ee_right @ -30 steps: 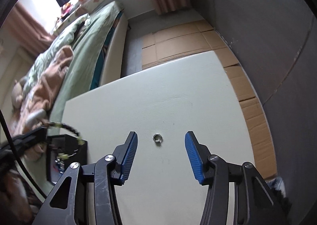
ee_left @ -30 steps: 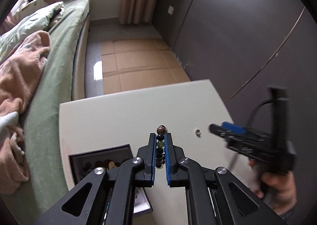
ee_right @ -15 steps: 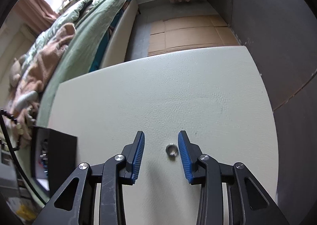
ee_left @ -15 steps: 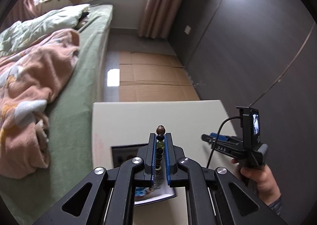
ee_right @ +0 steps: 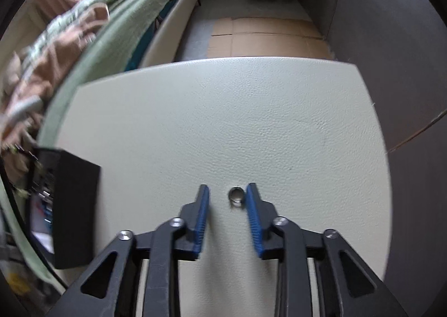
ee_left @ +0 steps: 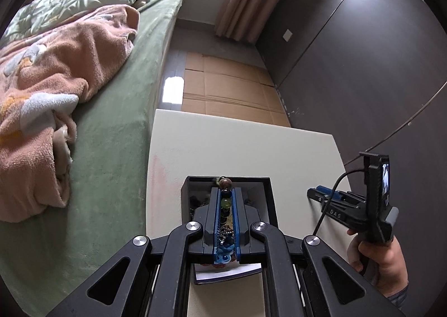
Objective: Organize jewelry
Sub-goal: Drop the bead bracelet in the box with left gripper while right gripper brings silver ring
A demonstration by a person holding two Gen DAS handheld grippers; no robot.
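My left gripper (ee_left: 225, 191) is shut on a beaded bracelet (ee_left: 225, 183) of dark, green and brown beads, held over the open black jewelry box (ee_left: 268, 199). Chains and other pieces lie inside the box. In the right wrist view a small silver ring (ee_right: 236, 194) lies on the white table (ee_right: 223, 121) between the blue pads of my right gripper (ee_right: 227, 191). Its jaws are closing; the ring sits close to the right pad while the left pad stands apart from it. The box (ee_right: 75, 205) shows at the left edge there.
A green bed (ee_left: 106, 149) with a pink blanket (ee_left: 56, 79) runs along the table's left side. Dark wardrobe panels (ee_left: 349, 51) stand to the right, cardboard sheets (ee_left: 229, 93) cover the floor beyond. A hand (ee_left: 377, 258) holds the right gripper's handle near the table's right edge.
My left gripper carried the bracelet leftward until it came over the black box. The right gripper came down around the ring and its pads narrowed toward it.
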